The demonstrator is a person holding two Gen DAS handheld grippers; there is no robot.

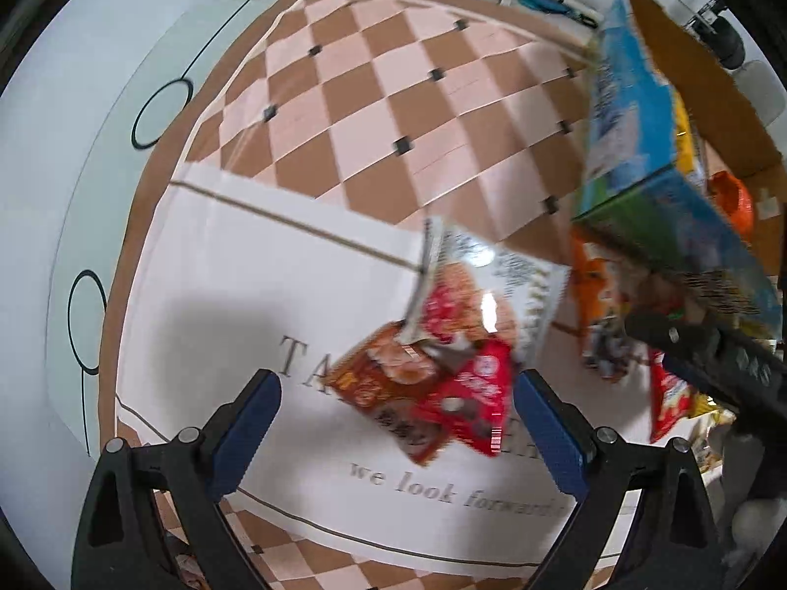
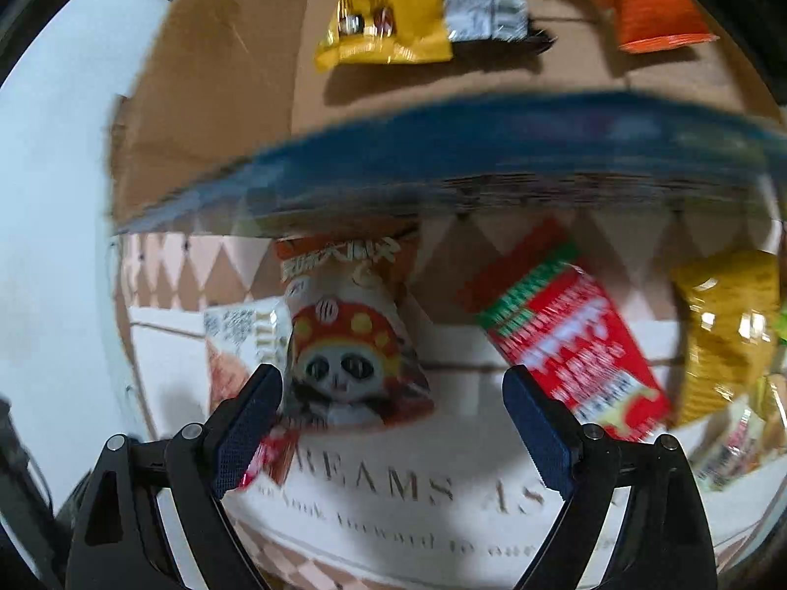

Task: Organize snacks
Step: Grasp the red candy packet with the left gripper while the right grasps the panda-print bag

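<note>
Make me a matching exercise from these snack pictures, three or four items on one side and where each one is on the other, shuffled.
Things:
1. yellow packet
2. panda-face packet
3. red packet with green band
4. left tongs

Places or states:
A. lying on the white printed cloth, right of the right tongs
B. inside the cardboard box
C. open, over a small pile of packets
D. between the right tongs' open fingers

Pairs: 1-B, 2-D, 3-A, 4-C

Glossy crinkled foil snack packets (image 1: 433,383), matt brown cardboard box (image 2: 216,98), textured blue rubbery fingers (image 2: 248,435).
</note>
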